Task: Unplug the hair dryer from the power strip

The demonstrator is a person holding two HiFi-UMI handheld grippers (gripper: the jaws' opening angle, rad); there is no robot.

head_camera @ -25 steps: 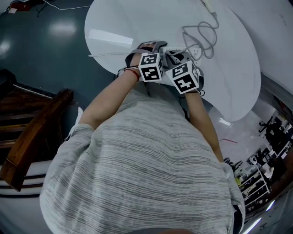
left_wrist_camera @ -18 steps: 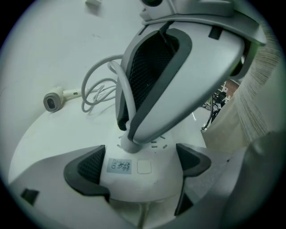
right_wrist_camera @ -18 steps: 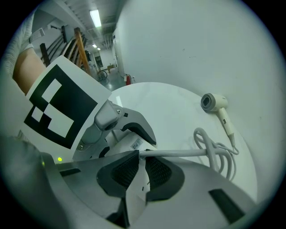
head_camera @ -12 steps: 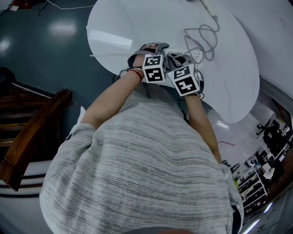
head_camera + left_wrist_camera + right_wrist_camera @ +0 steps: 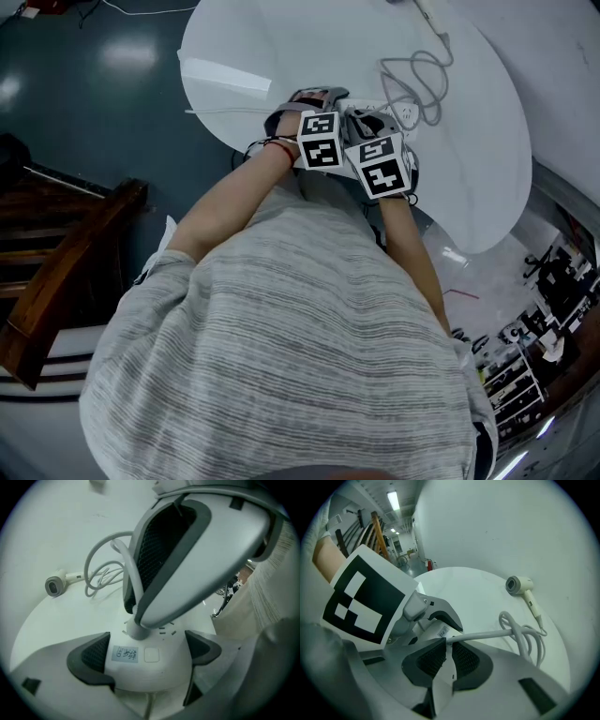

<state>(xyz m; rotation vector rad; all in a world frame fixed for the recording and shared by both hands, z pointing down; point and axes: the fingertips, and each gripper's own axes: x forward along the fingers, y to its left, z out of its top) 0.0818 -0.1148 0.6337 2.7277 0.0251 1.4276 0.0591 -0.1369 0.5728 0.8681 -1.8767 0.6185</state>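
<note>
White and round, the counter (image 5: 281,47) stands over a dark glossy floor (image 5: 94,112), and all the work sits at its near edge.

The power strip (image 5: 154,665) lies flat there with its long axis running left to right along that edge. Its labelled end, with the switch, is turned toward the left claw (image 5: 147,651). The hair dryer (image 5: 520,587) lies on its side well apart from it, on the far part of the counter. Its round head points away from the strip and its handle trails back toward the loose loops of its cord (image 5: 525,637). From those loops the cord runs in a straight line to the plug (image 5: 133,631), which stands upright in a socket of the strip.

The left claw is spread wide, one pad against each long side of the strip's end, and grips it. The right claw (image 5: 446,644) comes down from above, almost fully closed, and pinches the plug just where the cord leaves it.

Compared with a second ago, both claws hold the same grips at the same spot. The pair has drifted only a little to the right, and the plug is still seated.
</note>
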